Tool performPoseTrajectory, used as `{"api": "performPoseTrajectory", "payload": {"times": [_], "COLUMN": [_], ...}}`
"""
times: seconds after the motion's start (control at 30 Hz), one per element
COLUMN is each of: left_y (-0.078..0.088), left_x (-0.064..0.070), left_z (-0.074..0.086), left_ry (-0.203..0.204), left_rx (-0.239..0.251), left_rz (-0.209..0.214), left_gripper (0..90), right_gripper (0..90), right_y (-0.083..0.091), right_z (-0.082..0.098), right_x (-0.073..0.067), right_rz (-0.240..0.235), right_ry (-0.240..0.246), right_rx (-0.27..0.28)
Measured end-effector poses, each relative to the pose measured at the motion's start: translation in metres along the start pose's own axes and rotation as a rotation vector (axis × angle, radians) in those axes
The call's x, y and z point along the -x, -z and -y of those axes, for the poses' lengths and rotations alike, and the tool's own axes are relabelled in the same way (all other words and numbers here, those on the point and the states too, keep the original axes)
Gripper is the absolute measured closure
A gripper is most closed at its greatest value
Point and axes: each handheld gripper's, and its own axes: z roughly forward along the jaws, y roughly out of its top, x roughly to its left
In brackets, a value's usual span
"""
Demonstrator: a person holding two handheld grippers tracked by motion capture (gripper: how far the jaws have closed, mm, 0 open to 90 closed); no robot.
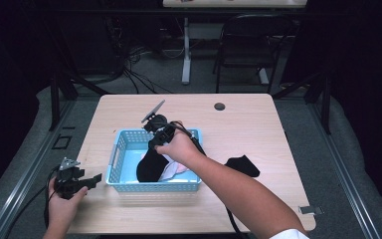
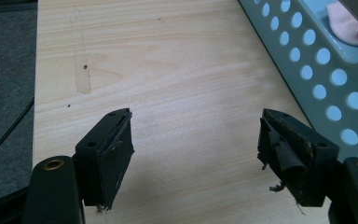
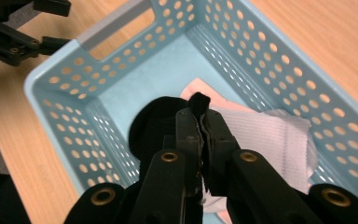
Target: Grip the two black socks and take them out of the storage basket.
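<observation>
Right tool [image 3: 199, 122], clamped tight on a black sock [image 3: 156, 126] that hangs beneath it over the blue basket [image 3: 279, 60].

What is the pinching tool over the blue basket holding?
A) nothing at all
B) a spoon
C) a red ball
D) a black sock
D: the right gripper has its jaws closed on a black sock, which hangs down into the blue basket.
</observation>
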Motion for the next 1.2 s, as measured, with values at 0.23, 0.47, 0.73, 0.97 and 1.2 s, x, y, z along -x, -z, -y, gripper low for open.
{"api": "performPoseTrajectory", "payload": {"times": [0.23, 0.47, 0.73, 0.97, 1.2], "left_y": [0.0, 0.001, 0.0, 0.001, 0.0], "left_x": [0.0, -0.001, 0.0, -0.001, 0.0], "left_z": [0.0, 0.0, 0.0, 0.0, 0.0], "left_ry": [-0.002, -0.003, -0.002, -0.001, -0.002], "left_rx": [-0.001, -0.014, -0.007, -0.014, -0.01], "left_rz": [0.002, 0.009, 0.004, 0.006, 0.003], "left_gripper": [26.1, 26.1, 26.1, 26.1, 26.1], "right_gripper": [86.8, 86.8, 86.8, 86.8, 86.8], "right_y": [0.025, 0.062, 0.089, 0.11, 0.127], "right_z": [-0.016, -0.032, -0.037, -0.032, -0.019], "right_x": [-0.014, -0.026, -0.03, -0.027, -0.014], "right_rz": [0.023, 0.06, 0.073, 0.079, 0.104], "right_ry": [0.054, 0.101, 0.116, 0.107, 0.09], "right_rx": [-0.003, -0.011, -0.017, -0.016, -0.022]}}
